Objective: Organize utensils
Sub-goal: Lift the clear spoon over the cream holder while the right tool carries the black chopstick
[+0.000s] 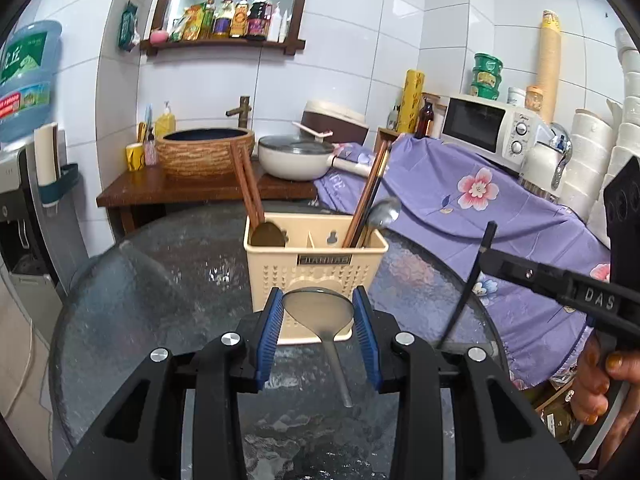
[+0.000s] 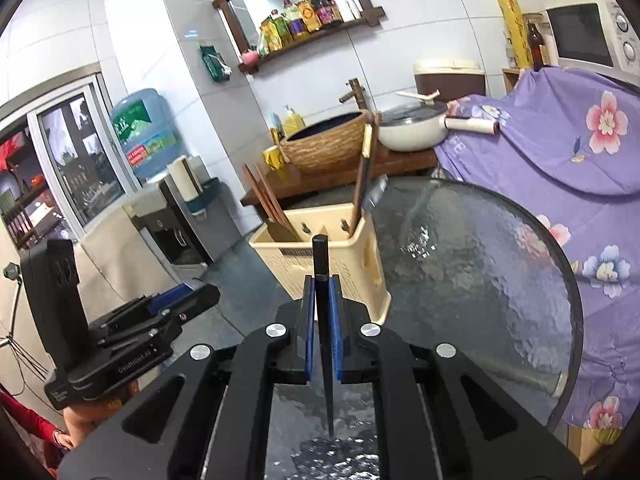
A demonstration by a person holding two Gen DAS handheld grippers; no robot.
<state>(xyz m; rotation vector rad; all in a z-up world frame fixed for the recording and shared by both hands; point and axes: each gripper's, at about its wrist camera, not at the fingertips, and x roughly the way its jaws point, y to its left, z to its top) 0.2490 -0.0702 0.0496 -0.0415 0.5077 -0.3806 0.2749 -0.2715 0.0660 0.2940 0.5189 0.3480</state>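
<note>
A cream utensil caddy [image 1: 316, 272] stands on the round glass table [image 1: 160, 280]. It holds brown chopsticks [image 1: 248, 188] and a wooden spoon on its left side, and chopsticks with a metal spoon [image 1: 384, 212] on its right. My left gripper [image 1: 318, 300] is open around the bowl of a metal spoon [image 1: 320, 312] lying on the table just in front of the caddy. My right gripper [image 2: 322, 286] is shut on a black chopstick [image 2: 321, 264], held above the table in front of the caddy [image 2: 320, 264]. The right gripper [image 1: 486, 248] also shows in the left wrist view.
A purple floral cloth [image 1: 500, 208] covers a counter on the right, with a microwave [image 1: 488, 128] on it. A basket sink [image 1: 204, 152] and a white pan [image 1: 296, 156] sit on a wooden stand behind the table. A water dispenser [image 2: 160, 200] stands at left.
</note>
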